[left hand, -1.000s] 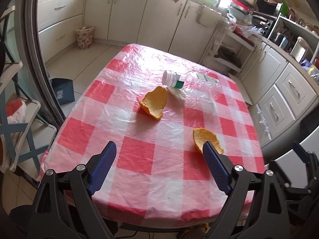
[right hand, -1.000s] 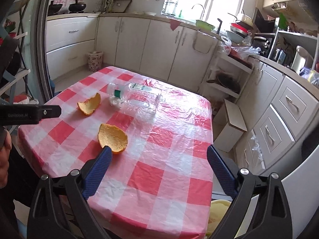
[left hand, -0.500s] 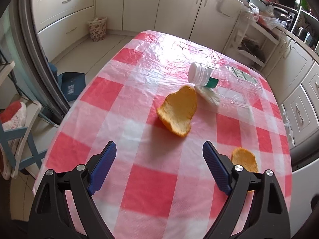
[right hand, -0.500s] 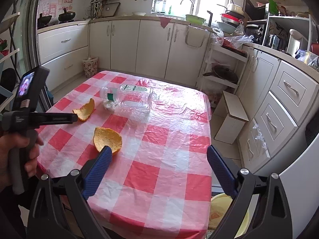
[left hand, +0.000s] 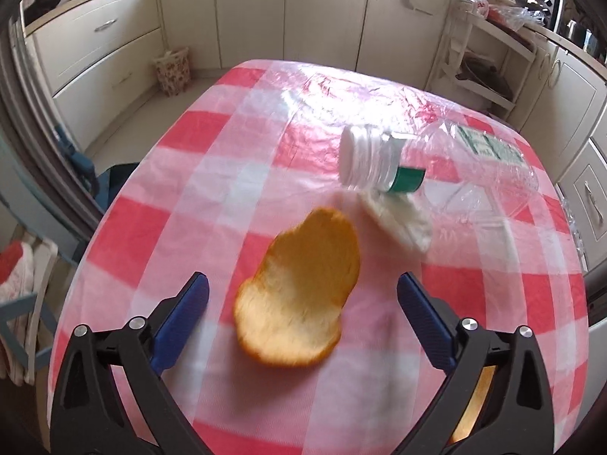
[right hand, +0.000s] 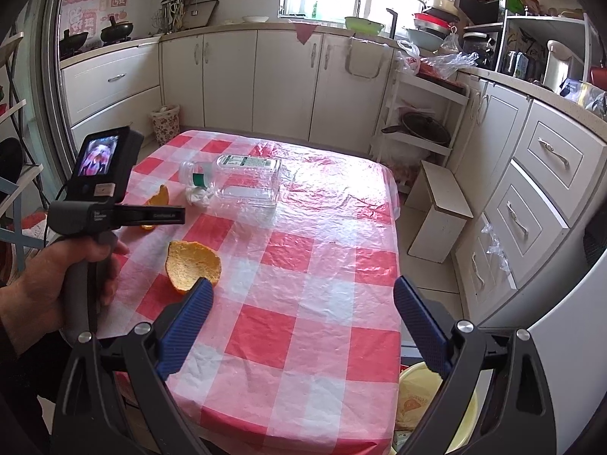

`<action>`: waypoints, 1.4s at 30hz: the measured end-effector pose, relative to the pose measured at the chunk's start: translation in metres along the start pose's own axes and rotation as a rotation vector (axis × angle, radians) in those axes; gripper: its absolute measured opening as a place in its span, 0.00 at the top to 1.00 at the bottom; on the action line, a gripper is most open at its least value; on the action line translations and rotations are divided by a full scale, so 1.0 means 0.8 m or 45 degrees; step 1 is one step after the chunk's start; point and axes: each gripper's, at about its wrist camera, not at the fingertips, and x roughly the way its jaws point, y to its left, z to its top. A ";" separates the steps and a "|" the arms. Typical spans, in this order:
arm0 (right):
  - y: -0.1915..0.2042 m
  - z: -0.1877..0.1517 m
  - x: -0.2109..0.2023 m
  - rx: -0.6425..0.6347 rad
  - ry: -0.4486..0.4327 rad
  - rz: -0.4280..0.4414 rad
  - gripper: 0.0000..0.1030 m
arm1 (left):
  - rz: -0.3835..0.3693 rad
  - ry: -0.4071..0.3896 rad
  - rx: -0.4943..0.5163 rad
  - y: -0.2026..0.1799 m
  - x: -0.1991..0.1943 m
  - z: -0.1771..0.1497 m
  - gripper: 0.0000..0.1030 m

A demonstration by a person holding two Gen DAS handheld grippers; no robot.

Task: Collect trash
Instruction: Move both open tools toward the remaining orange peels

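Our surface, a table under a red-and-white checked plastic cloth (right hand: 303, 265), carries all the trash, and the largest piece, a clear plastic bottle with a white cap and green band (left hand: 447, 167), lies on its side at the far right with a crumpled white tissue (left hand: 394, 216) tucked against its neck. We hold the left gripper (left hand: 303, 318) with jaws wide open around the curled orange peel (left hand: 303, 292), apparently so it can close on it, with nothing in the way. The right gripper (right hand: 303, 326) hangs open and empty over the near edge, a second orange peel (right hand: 193, 265) just beyond its left jaw and a pale yellow bin (right hand: 436, 402) below.
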 end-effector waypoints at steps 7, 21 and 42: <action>0.011 0.004 0.012 -0.027 0.029 0.008 0.11 | 0.081 0.024 0.043 -0.008 0.017 0.017 0.07; 0.022 0.000 0.022 -0.067 0.069 -0.021 0.11 | 0.082 0.024 0.044 -0.008 0.017 0.018 0.07; 0.031 -0.010 0.060 -0.207 0.176 -0.233 0.11 | 0.082 0.024 0.043 -0.008 0.017 0.017 0.07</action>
